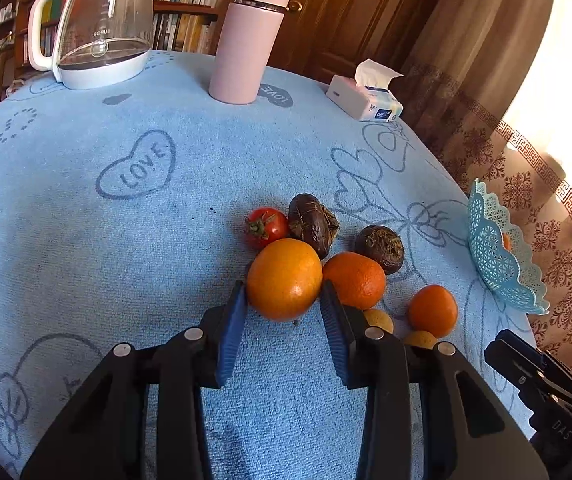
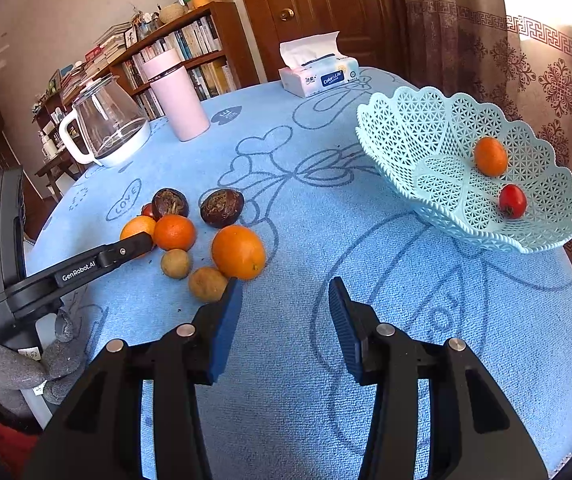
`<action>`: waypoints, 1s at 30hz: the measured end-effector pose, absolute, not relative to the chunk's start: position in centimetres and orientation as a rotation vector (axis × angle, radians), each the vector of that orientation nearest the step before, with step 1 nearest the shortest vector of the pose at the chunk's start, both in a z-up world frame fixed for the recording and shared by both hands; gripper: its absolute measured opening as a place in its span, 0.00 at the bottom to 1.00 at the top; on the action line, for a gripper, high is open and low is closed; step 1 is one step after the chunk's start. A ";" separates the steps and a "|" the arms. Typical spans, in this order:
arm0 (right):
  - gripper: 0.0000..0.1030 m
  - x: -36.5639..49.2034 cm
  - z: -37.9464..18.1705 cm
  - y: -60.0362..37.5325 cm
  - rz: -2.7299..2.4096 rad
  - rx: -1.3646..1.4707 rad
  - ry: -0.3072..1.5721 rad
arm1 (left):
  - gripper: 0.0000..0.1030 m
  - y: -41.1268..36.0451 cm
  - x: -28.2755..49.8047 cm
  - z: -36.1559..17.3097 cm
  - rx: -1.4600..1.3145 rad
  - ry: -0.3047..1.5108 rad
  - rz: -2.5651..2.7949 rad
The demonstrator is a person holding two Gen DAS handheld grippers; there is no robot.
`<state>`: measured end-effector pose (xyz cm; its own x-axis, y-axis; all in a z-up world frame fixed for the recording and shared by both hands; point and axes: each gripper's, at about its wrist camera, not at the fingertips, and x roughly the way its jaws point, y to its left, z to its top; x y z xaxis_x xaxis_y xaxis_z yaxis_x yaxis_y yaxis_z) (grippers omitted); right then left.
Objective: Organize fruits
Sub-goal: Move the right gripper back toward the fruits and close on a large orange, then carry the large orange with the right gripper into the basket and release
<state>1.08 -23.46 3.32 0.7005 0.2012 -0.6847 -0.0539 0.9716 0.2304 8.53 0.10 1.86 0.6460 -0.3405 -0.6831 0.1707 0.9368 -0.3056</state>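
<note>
Through the left wrist view, I had the left tongs (image 1: 284,300) closed on the big orange (image 1: 284,280), both blue pads (image 1: 232,332) pressed against its flanks while it sat on the blue cloth of the surface (image 1: 126,280). It lay at the front of the loose pile, touching a darker tangerine (image 1: 355,280) on one side and a tomato (image 1: 267,227) behind, with two wrinkled dark fruits (image 1: 312,222) beyond. I judged the orange firm and fairly heavy for its size, its rind smooth enough to slide if pinched off-centre, so a hold across its widest girth looked right. The soft tomato, I reckoned, would want a gentler squeeze.

From the right wrist view, the right tongs (image 2: 286,308) stood partly open with nothing between the pads, hovering over bare cloth between the pile and the lattice basket (image 2: 406,128). The basket sat near the edge of the surface and already held a small orange fruit (image 2: 491,156) and a red tomato (image 2: 512,200). The left tongs (image 2: 142,242) showed here reaching into the pile, the orange (image 2: 136,227) half hidden behind one finger. Two small brown fruits (image 2: 208,284) lay just beside my right pad; they looked light and hard-skinned, easy to roll away if nudged.
</note>
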 end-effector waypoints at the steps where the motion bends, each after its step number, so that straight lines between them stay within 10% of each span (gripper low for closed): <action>1: 0.45 1.2 3.4 -23.3 0.146 0.197 0.784 | 0.37 0.2 8.3 2.0 -0.219 0.807 -0.290; 30: 0.40 7.5 1.4 -19.1 0.204 0.146 0.881 | 0.37 0.6 7.1 3.2 -0.222 0.711 -0.220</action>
